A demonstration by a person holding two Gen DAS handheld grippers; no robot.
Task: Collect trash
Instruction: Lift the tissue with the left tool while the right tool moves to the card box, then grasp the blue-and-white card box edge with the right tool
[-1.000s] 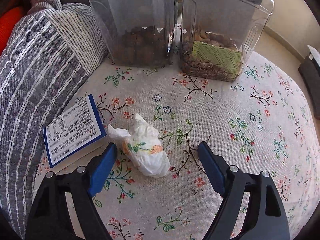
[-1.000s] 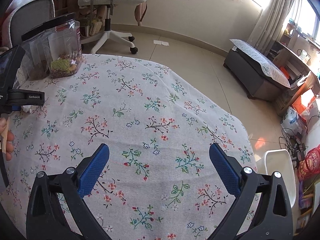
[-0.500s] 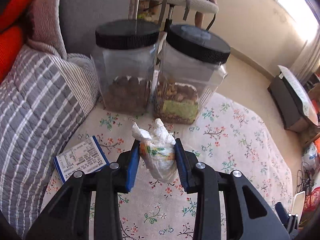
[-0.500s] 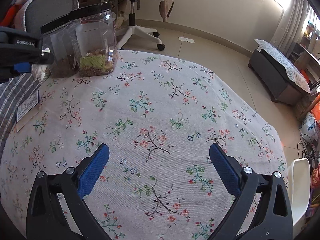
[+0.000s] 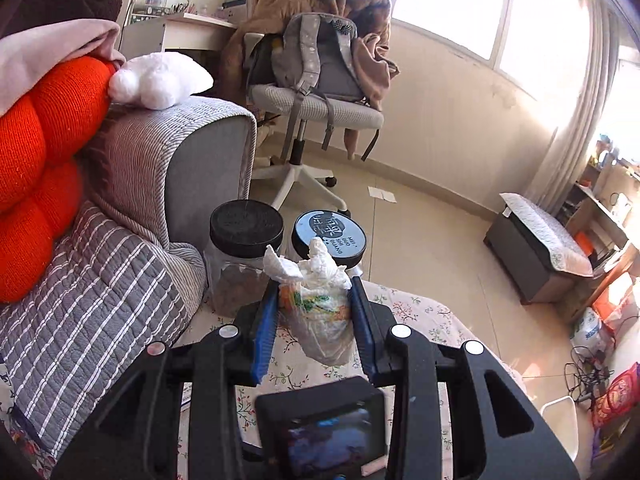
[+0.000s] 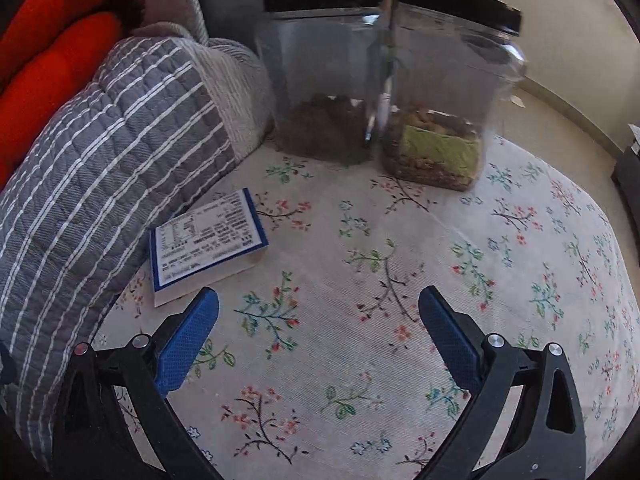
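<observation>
Above the floral-cloth table (image 6: 400,264), the left gripper (image 5: 316,312) has its fingers clamped on the crumpled white printed wrapper (image 5: 316,304), lifted clear. At ten o'clock from the open, empty right gripper (image 6: 318,328) lies a blue-edged printed packet (image 6: 206,244), probably uncollected; no bin visible.

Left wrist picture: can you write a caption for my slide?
Left gripper pinches a crumpled white wrapper above the flowery tablecloth, with two black-lidded jars just behind.

Floral cream tablecloth (image 6: 400,240), grey white-striped quilt (image 6: 100,152), orange cushion (image 5: 36,152), blue-bordered white box (image 6: 208,236), black-lidded jars (image 6: 320,80)
</observation>
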